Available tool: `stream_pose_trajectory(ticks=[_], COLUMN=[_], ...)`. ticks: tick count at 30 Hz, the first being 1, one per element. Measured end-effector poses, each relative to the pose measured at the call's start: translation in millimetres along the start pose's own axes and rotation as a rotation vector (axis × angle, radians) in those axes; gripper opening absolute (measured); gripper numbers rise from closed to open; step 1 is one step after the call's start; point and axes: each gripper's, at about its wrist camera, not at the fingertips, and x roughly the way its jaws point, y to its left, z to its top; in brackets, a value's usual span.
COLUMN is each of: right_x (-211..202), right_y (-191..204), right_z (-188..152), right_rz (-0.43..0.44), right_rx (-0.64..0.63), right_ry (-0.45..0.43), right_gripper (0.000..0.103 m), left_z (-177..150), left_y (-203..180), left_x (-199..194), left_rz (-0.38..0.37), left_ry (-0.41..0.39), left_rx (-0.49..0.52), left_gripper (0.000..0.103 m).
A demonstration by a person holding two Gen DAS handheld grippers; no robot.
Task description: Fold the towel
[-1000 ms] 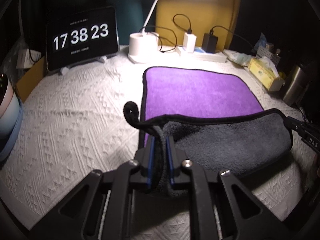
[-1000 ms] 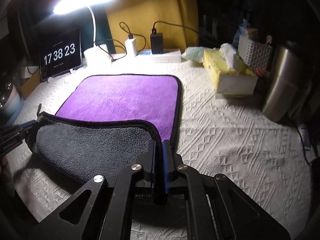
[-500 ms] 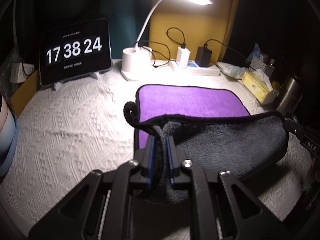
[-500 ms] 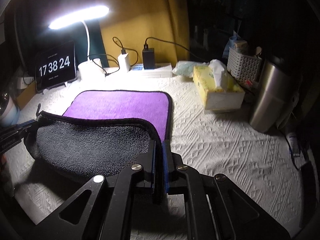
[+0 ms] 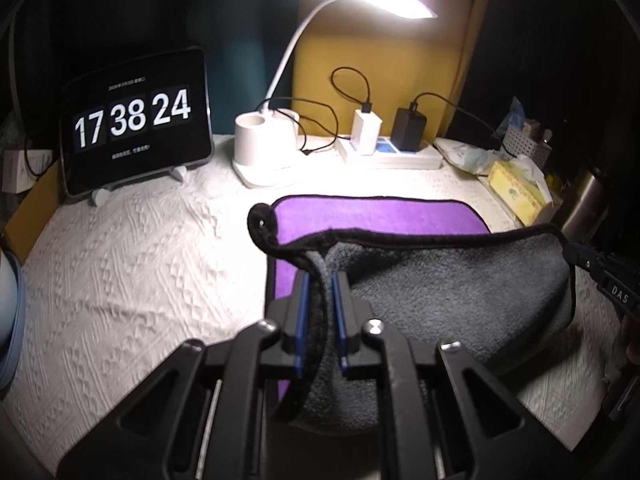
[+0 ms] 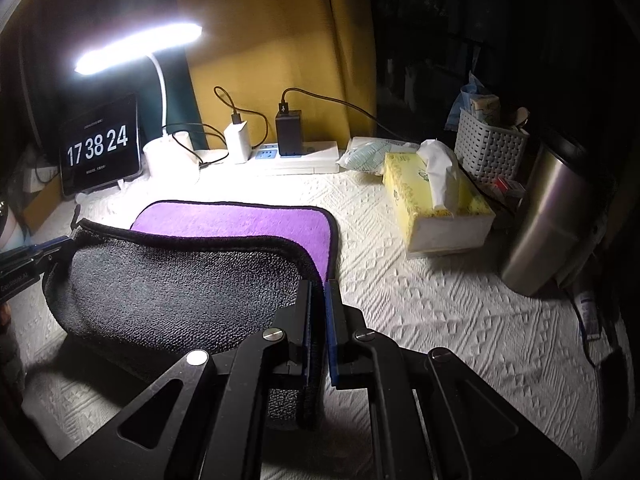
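Note:
The towel (image 5: 380,218) is purple on top and grey underneath, with black trim, and lies on a white textured cloth. Its near edge is lifted off the table, grey side (image 6: 180,288) facing me. My left gripper (image 5: 320,280) is shut on the near left corner. My right gripper (image 6: 319,288) is shut on the near right corner. The right gripper's tip shows at the right of the left wrist view (image 5: 580,256). The left gripper's tip shows at the left of the right wrist view (image 6: 48,250). The far half lies flat, purple side up (image 6: 236,220).
A tablet clock (image 5: 136,120), a white desk lamp base (image 5: 264,144) and a power strip with chargers (image 5: 384,148) stand at the back. A yellow tissue box (image 6: 436,200), a white basket (image 6: 490,148) and a steel flask (image 6: 552,216) are at the right.
Both grippers have risen and drawn back with the towel's near edge; more of the grey underside hangs lifted, and less purple shows.

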Motion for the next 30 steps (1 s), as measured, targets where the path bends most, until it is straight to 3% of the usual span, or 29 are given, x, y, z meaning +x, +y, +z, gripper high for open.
stream_pose_trajectory(ticks=[30], right_x=[66], right_y=[-3], right_z=[43], right_rz=[-0.018], right_rx=[-0.03], right_ry=[0.004], right_gripper=[0.007], left_z=[48], left_y=[10], left_x=[73], left_rz=[-0.023], left_ry=[0.032], left_rx=[0.02], left_gripper=[0.012])
